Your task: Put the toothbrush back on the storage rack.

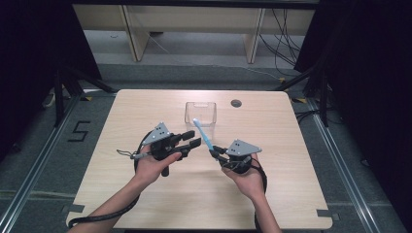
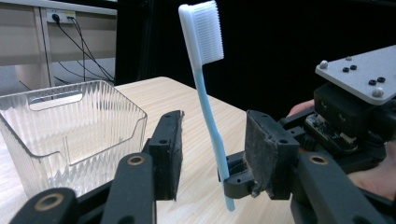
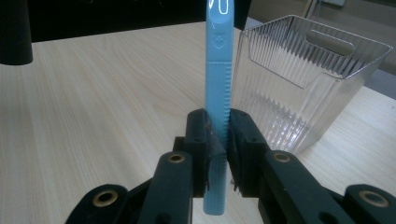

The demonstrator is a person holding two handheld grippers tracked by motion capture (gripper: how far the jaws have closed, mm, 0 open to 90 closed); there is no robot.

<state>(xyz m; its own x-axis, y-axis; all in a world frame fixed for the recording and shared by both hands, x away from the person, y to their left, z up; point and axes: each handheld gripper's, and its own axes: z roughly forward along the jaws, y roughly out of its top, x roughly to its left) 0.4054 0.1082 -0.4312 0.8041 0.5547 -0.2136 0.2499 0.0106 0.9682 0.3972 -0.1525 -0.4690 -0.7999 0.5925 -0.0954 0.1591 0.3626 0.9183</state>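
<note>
High view: a pale wooden table carries a clear ribbed plastic bin at its far middle. The right gripper clamps a light-blue toothbrush near the handle's lower end; the brush leans toward 11 o'clock, with its head before the bin. The left gripper, at 9 o'clock of the brush, points at it with jaws apart. A "5" is marked on the floor at 9 o'clock of the table.

Left gripper view: the toothbrush stands between the parted jaws, touching neither pad; white bristles face 3 o'clock. The bin sits at 9 o'clock.

Right gripper view: both pads pinch the ridged blue handle, which bears a small embossed emblem I cannot read. The bin is at 2 o'clock.
</note>
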